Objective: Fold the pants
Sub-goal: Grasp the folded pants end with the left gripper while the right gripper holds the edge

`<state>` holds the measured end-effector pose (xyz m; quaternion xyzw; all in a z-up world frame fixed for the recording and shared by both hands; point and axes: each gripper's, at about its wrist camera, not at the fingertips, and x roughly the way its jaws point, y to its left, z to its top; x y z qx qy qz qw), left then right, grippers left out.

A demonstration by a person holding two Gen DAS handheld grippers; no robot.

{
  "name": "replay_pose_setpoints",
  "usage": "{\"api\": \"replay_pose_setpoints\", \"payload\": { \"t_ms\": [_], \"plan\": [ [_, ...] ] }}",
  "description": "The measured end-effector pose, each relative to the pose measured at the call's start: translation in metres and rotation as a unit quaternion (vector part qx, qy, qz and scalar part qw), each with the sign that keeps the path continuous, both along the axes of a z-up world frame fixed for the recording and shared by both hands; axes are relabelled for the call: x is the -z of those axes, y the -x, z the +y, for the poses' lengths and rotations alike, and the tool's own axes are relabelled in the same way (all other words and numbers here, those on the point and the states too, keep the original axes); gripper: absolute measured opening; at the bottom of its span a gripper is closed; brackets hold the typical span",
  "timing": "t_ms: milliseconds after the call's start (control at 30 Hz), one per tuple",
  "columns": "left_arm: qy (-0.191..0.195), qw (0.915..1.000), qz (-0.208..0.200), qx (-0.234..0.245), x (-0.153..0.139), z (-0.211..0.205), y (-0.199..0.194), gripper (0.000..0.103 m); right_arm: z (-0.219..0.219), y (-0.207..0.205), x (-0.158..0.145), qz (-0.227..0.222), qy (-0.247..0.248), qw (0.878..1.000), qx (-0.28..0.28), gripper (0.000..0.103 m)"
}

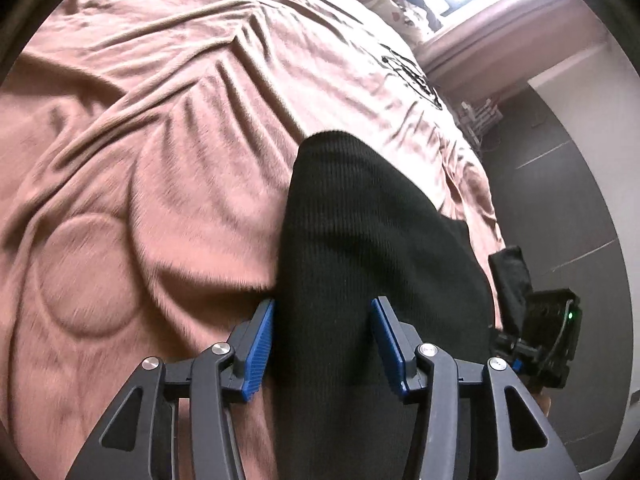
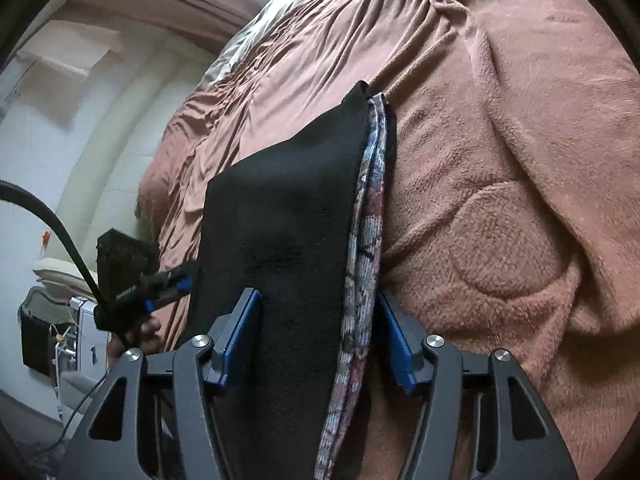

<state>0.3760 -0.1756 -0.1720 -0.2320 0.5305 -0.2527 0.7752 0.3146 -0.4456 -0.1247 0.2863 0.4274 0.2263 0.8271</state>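
A pair of black ribbed knit pants (image 1: pixel 360 248) with a patterned grey-and-maroon lining (image 2: pixel 370 216) lies between two hand-held grippers above a bed covered by a wrinkled pink fleece blanket (image 1: pixel 140 168).

The left gripper (image 1: pixel 322 340) has its blue-padded fingers spread to either side of the black fabric; whether they pinch it cannot be told. The right gripper (image 2: pixel 316 338) likewise straddles a doubled band of the pants, lining edge showing on its right, and its hold is also unclear.

The pants look already folded at least once into a narrow strip, so the job seems partway done; a further fold and laying flat likely remain.

The bed's edge runs close beside the pants, with dark floor (image 1: pixel 560 184) beyond. The blanket's far side offers wide open room.
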Motion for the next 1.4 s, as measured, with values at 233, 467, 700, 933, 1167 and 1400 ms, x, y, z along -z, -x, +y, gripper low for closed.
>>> {"api": "replay_pose_setpoints", "payload": {
  "t_ms": [233,467,700,933,1167,1400],
  "plan": [
    [0.017,0.9998,0.005,-0.006,-0.004,-0.004,-0.013,0.010,0.004,-0.014,0.000,0.010,-0.018,1.000,0.004,0.051],
    [0.037,0.9990,-0.007,-0.023,-0.018,0.021,-0.005,0.009,0.021,-0.016,-0.012,-0.006,-0.016,1.000,-0.015,0.037],
    [0.011,0.9998,0.010,-0.015,-0.008,0.011,-0.008,0.011,0.010,-0.025,-0.006,0.025,-0.006,1.000,0.000,0.056],
    [0.015,0.9994,0.026,-0.016,0.005,0.012,-0.014,0.021,0.006,-0.027,-0.004,0.041,-0.029,0.999,-0.006,0.062],
    [0.041,0.9984,0.033,-0.018,0.014,0.013,-0.022,0.023,0.019,-0.054,0.003,0.036,-0.068,0.996,-0.041,0.062],
    [0.039,0.9990,0.018,-0.016,0.005,0.010,-0.021,0.014,0.013,-0.043,0.000,0.017,-0.055,0.998,-0.036,0.031]
  ]
}}
